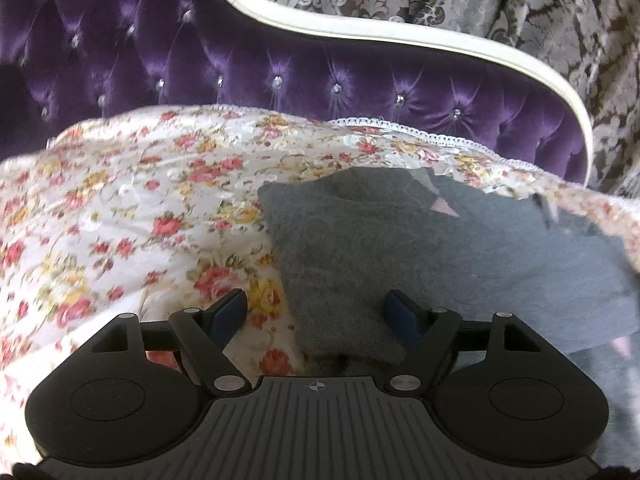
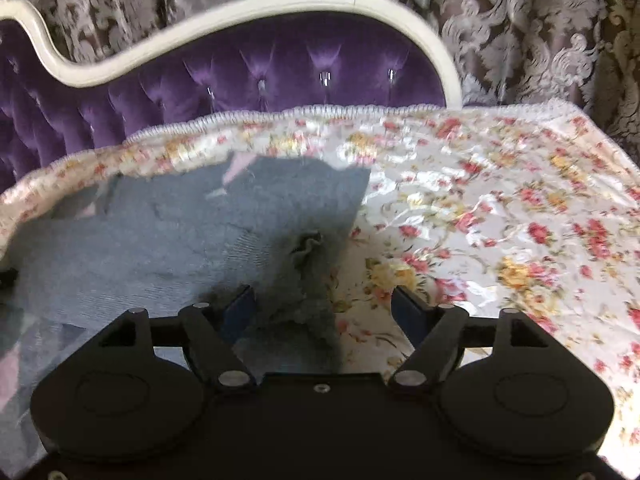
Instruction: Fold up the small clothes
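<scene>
A small grey knit garment [image 1: 360,248] lies on a floral bedspread [image 1: 120,220]; it also shows in the right wrist view [image 2: 180,232]. Small pink patches show at its far edge. My left gripper [image 1: 316,314] is open, its blue-padded fingers [image 1: 228,312] straddling the garment's near left corner, which lies between them. My right gripper [image 2: 324,306] is open, its fingers [image 2: 408,308] either side of the garment's bunched, rumpled near right corner [image 2: 308,256]. Neither gripper is closed on the cloth.
The floral bedspread [image 2: 500,220] has a lace edge and covers the seat. A purple tufted sofa back [image 1: 200,60] with a white curved frame [image 2: 280,0] rises behind. Patterned curtains [image 2: 540,40] hang beyond.
</scene>
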### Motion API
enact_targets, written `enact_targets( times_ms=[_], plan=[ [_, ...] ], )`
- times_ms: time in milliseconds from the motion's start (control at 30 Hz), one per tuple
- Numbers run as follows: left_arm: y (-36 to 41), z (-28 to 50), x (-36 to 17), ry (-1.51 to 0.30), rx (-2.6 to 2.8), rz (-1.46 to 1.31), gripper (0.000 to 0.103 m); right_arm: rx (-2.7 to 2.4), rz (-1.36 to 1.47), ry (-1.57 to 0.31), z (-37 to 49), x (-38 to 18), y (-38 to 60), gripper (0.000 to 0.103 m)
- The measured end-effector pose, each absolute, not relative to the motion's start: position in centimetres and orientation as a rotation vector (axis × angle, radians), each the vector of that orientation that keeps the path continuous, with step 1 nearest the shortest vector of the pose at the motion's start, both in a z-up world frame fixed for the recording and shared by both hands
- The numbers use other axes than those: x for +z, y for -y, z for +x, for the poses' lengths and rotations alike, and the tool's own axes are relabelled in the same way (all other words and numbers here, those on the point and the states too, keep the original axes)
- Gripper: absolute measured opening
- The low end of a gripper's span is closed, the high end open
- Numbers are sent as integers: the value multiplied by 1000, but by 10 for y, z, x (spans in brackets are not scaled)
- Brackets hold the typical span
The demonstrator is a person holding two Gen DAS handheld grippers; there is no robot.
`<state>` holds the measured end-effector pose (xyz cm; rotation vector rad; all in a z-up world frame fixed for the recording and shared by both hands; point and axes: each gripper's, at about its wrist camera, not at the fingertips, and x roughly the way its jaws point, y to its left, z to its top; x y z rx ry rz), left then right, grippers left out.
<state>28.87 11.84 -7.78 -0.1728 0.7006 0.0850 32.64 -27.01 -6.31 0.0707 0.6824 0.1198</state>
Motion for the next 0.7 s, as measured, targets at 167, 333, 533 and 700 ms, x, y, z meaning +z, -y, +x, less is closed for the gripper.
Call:
enact_targets(
  times_ms=[167,333,533,700],
  plan=[
    [-102,243,-52,-686,42,-141,75,184,126,-605,279,-38,274,92],
    [-85,181,-42,-716,-28,-144,76,259,207,-582,226,-27,275,99],
    [-78,114,-43,-745,-57,-203,76,328,261,-601,161,-32,266,99],
    [-73,74,-50,-774,-62,-237,76,343,263,-639,116,-43,256,99]
  ],
)
